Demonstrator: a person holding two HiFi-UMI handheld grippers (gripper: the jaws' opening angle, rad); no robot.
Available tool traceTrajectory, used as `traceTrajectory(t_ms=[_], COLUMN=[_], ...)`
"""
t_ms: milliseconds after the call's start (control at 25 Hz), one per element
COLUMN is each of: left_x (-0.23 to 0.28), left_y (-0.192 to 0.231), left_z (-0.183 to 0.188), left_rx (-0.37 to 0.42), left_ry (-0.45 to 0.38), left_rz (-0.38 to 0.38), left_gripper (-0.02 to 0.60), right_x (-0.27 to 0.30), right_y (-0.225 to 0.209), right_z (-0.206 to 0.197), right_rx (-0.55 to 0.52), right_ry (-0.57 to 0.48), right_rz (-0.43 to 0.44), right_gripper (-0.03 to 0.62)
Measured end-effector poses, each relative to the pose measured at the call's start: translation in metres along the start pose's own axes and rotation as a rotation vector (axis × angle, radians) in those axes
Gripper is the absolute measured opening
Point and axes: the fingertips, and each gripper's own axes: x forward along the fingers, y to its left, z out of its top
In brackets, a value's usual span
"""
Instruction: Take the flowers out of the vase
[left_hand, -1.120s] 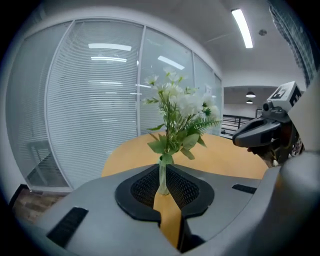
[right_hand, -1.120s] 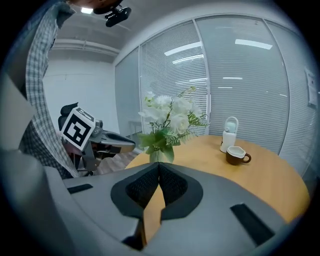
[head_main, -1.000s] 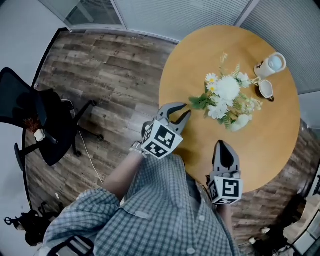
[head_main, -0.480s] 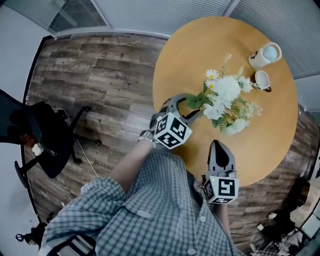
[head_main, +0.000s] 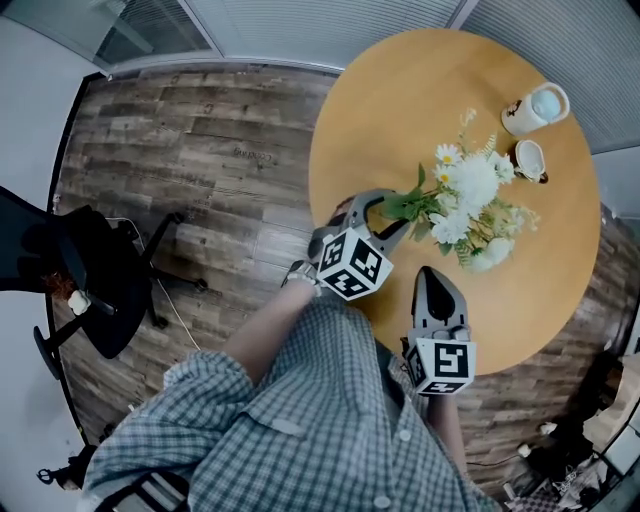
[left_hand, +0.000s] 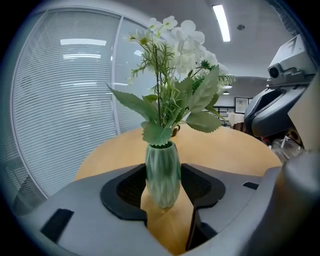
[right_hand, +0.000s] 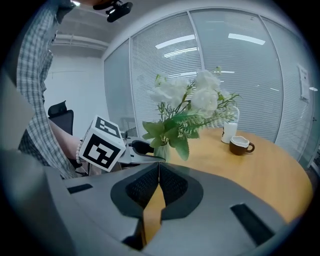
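Observation:
White flowers with green leaves (head_main: 470, 190) stand upright in a ribbed green vase (left_hand: 162, 175) on the round wooden table (head_main: 400, 90). My left gripper (head_main: 392, 212) sits at the vase's foot. Its jaws have just been opening wide and then closing a little, and the vase stands between the pads (left_hand: 131, 187); I see no firm press. From above, leaves hide the vase. My right gripper (head_main: 432, 277) is shut and empty, nearer the table's front edge. It points at the vase (right_hand: 161, 150) and the left gripper (right_hand: 145, 150).
A tall white cup (head_main: 540, 105) and a brown mug (head_main: 528, 160) stand behind the flowers at the table's far right. A black office chair (head_main: 80, 270) stands on the wood floor to the left. Glass walls with blinds run behind the table.
The left gripper has moved in toward the vase and its jaws have spread around the vase's foot. The right gripper has edged forward, still shut.

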Motion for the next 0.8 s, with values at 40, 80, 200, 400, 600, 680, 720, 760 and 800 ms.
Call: traceTrajectory(t_ms=[40,80,200,400,600,680,720,760,800], left_x=[0.001,0.001,-0.002,-0.004,-0.003,-0.001,0.0,0.0,0.0], left_y=[0.0,-0.001,0.001,0.002,0.002,0.004,0.005,0.005,0.005], left_z=[0.001,0.002,-0.001,-0.005,-0.008,-0.008,-0.008,-0.008,-0.009], left_rx=[0.0,-0.001,-0.018,-0.056,-0.043,-0.037,-0.036,-0.036,-0.036], left_ry=[-0.004,-0.01,-0.029,-0.049,-0.049,-0.048,-0.048,-0.048,-0.049], left_rz=[0.001,0.002,0.009,0.011,0.009,0.011,0.011,0.011,0.011], left_gripper=[0.229,0.229,0.229,0.229,0.229,0.229,0.229,0.229,0.229], right_x=[0.004,0.007,0.02,0.039,0.054,0.06,0.064,0.066,0.069], right_y=[-0.002,-0.003,-0.003,-0.003,0.001,0.0,-0.001,-0.001,-0.001], right_z=[0.002,0.003,0.01,0.02,0.035,0.043,0.047,0.05,0.052], right_rx=[-0.007,-0.013,-0.021,0.028,0.097,0.105,0.115,0.126,0.136], right_ry=[0.001,0.001,-0.013,-0.044,-0.101,-0.119,-0.126,-0.133,-0.139], right_rz=[0.0,-0.002,-0.006,0.026,0.067,0.067,0.067,0.066,0.065], right_gripper=[0.011,0.011,0.011,0.015,0.156,0.17,0.178,0.182,0.186])
